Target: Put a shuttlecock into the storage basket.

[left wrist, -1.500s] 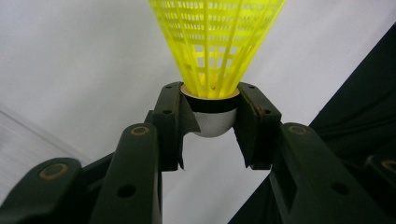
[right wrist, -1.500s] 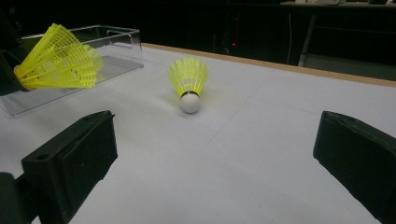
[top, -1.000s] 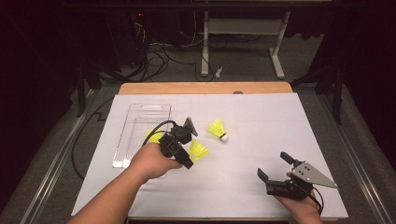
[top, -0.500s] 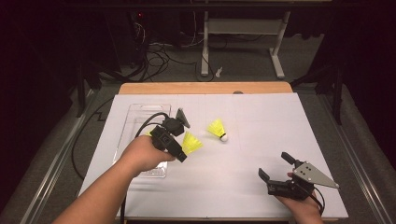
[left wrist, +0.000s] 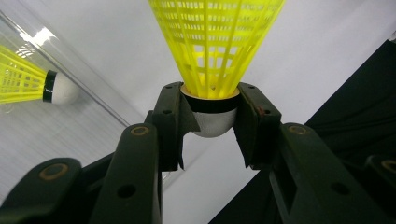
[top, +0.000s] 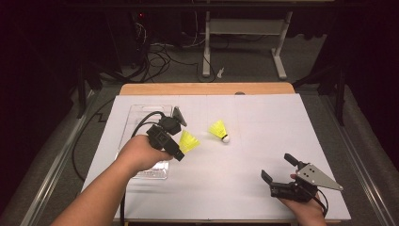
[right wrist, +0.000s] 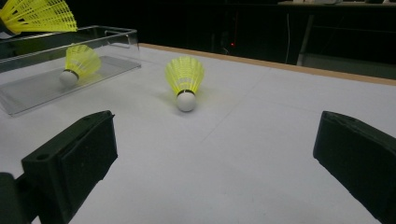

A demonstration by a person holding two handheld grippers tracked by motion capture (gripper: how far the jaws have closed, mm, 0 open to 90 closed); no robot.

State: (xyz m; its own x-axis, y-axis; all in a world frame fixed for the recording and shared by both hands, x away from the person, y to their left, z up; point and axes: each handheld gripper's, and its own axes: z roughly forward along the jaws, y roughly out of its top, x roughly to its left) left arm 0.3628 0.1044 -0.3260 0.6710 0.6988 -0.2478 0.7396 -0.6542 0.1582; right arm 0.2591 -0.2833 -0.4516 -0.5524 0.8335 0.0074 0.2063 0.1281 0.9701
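Note:
My left gripper (top: pixel 179 141) is shut on the white cork of a yellow shuttlecock (top: pixel 189 141), held just right of a clear plastic tray (top: pixel 141 113). In the left gripper view both pads clamp the cork of that shuttlecock (left wrist: pixel 215 42) in my left gripper (left wrist: pixel 210 119), skirt pointing away. A second shuttlecock (left wrist: pixel 28 81) lies inside the tray (right wrist: pixel 107 37), where it (right wrist: pixel 79 63) rests on its side. A third shuttlecock (top: pixel 219 129) lies on the white sheet, cork toward my right gripper (right wrist: pixel 215 140). My right gripper (top: pixel 277 167) stands open near the front right, nothing between its jaws.
A white sheet (top: pixel 263 122) covers the table, with a wooden edge (top: pixel 202 88) at the back. Beyond it are a dark floor, loose cables (top: pixel 160 52) and a metal stand (top: pixel 242 28). The left gripper's cable (top: pixel 141 120) loops over the tray.
My left hand has carried the held shuttlecock a little up and to the left, closer to the tray. The right gripper has stayed in place.

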